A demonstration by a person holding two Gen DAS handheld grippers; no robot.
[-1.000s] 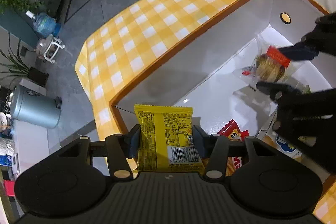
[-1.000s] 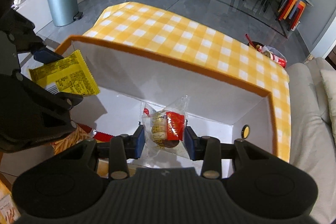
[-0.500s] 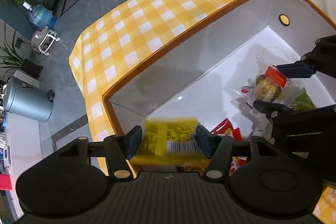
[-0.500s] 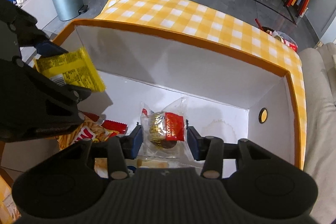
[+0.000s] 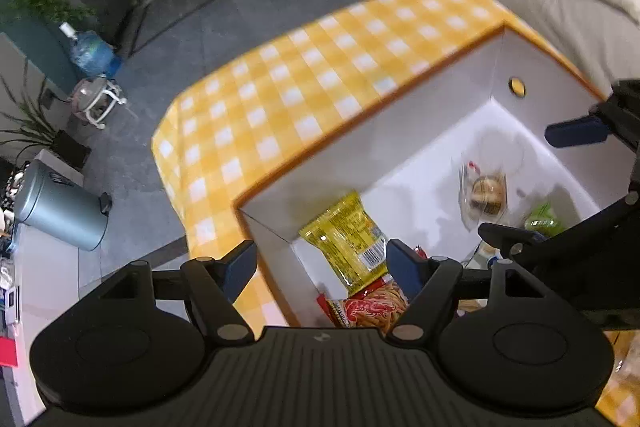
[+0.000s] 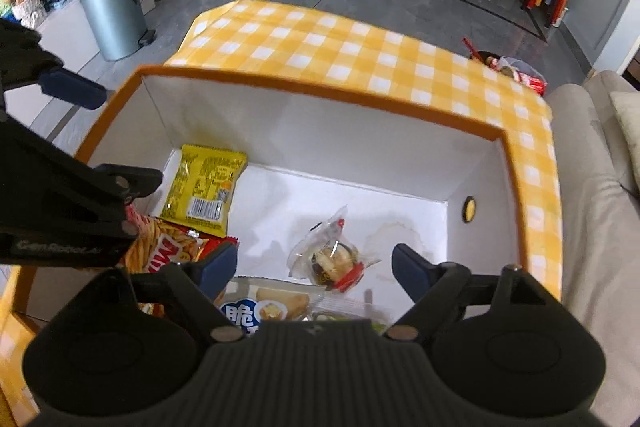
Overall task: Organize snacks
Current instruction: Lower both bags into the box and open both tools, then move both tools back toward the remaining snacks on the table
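Note:
A yellow snack packet [image 5: 348, 239] [image 6: 204, 187] lies inside the orange-rimmed white box [image 5: 400, 99] [image 6: 320, 99], near its left corner. A clear-wrapped round cake [image 6: 334, 259] [image 5: 486, 193] rests on the box floor. My left gripper [image 5: 320, 267] hovers above the yellow packet, jaws opening, touching nothing. My right gripper [image 6: 314, 265] hangs over the cake, jaws opening wide and clear of the wrapper. Each gripper shows in the other's view, the left gripper [image 6: 92, 131] at the left and the right gripper [image 5: 552, 183] at the right.
A red chip bag [image 6: 168, 251] [image 5: 368, 307], a blue-and-white pack [image 6: 260, 311] and a green pack [image 5: 544, 219] also lie in the box. A yellow checked cloth [image 6: 360, 55] covers the table. A sofa [image 6: 592, 187] stands at the right, a grey bin [image 6: 112, 11] on the floor.
Both grippers opened and let go. The yellow packet dropped into the box's left corner and the wrapped cake fell to the box floor. Both grippers rose slightly.

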